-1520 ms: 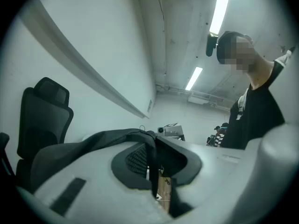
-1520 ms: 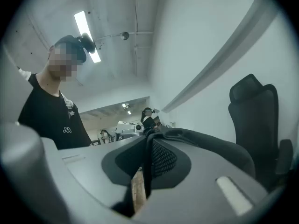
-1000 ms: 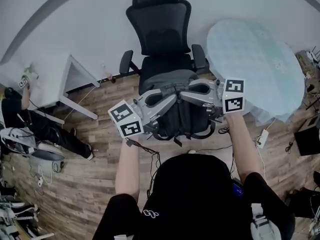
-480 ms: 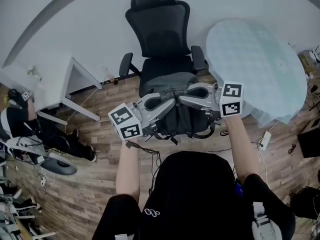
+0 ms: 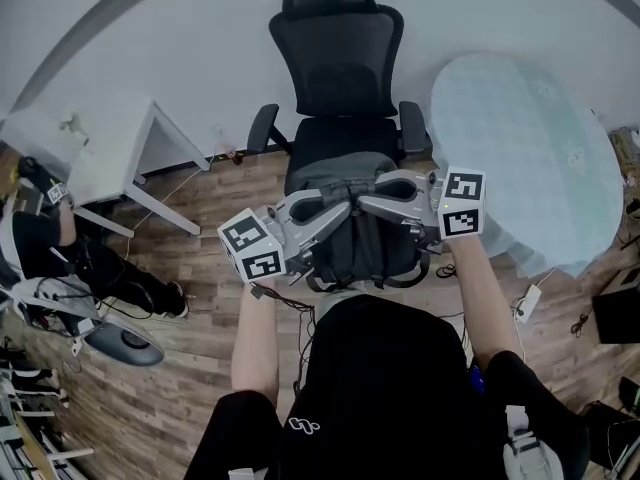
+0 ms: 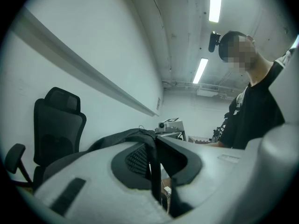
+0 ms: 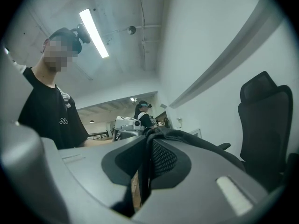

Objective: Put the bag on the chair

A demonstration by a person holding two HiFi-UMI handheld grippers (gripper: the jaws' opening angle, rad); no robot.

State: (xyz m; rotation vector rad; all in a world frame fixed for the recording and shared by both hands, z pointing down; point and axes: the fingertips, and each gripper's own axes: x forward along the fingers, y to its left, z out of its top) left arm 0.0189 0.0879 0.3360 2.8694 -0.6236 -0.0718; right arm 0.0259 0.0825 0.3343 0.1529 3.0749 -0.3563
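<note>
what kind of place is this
Probably an office or lab workspace: a black office chair stands by the wall between a white desk and a round table, with strip lights on a bare ceiling.

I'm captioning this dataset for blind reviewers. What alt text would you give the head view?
Seen from above, a person's left tool and right tool each clamp the top of a dark bag, holding it at the front of a black office chair. A round table stands to the right, a white desk to the left.
</note>
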